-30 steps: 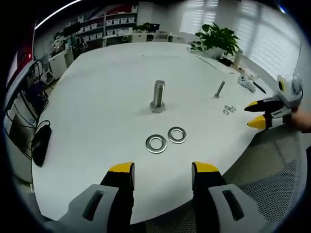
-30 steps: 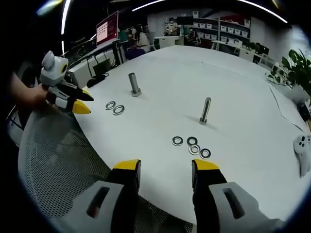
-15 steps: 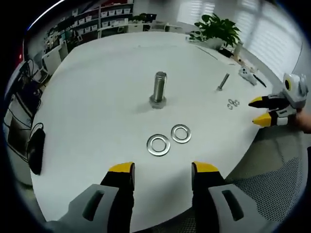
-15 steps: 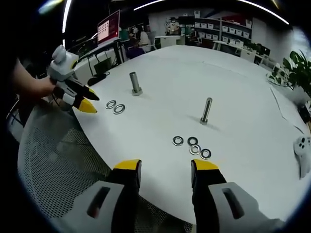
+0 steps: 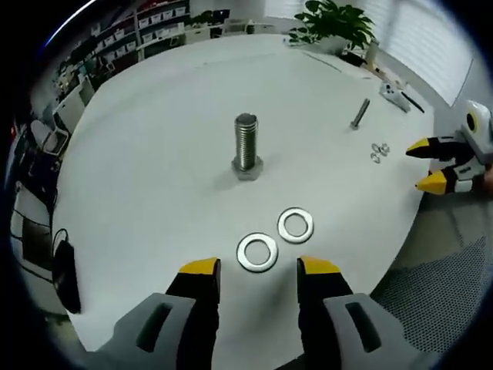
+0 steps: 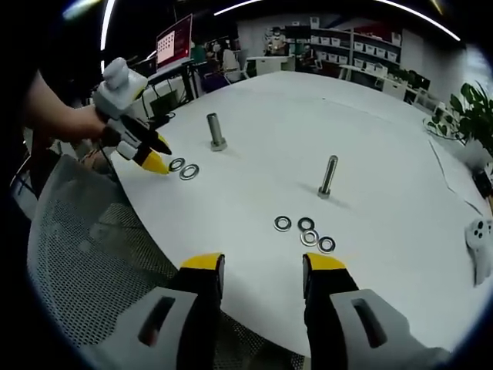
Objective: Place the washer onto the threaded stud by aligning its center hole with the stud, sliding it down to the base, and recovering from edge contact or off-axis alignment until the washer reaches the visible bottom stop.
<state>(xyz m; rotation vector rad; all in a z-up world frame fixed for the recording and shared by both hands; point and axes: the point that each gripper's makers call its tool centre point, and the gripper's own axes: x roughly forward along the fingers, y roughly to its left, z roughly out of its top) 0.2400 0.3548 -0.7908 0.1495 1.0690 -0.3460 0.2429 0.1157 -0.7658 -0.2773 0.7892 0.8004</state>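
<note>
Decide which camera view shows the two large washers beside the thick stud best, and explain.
The left gripper view: the large washers lie flat just beyond its jaws, holes clear. In the right gripper view they look small, beside the left gripper.

White round surface (image 5: 139, 154). Potted plant (image 5: 335, 19) at far edge. White game controller (image 6: 481, 231) near rim. Mesh chair (image 6: 85, 254) beside surface. Shelving (image 6: 350, 42) and red-framed monitor (image 6: 176, 44) behind.
</note>
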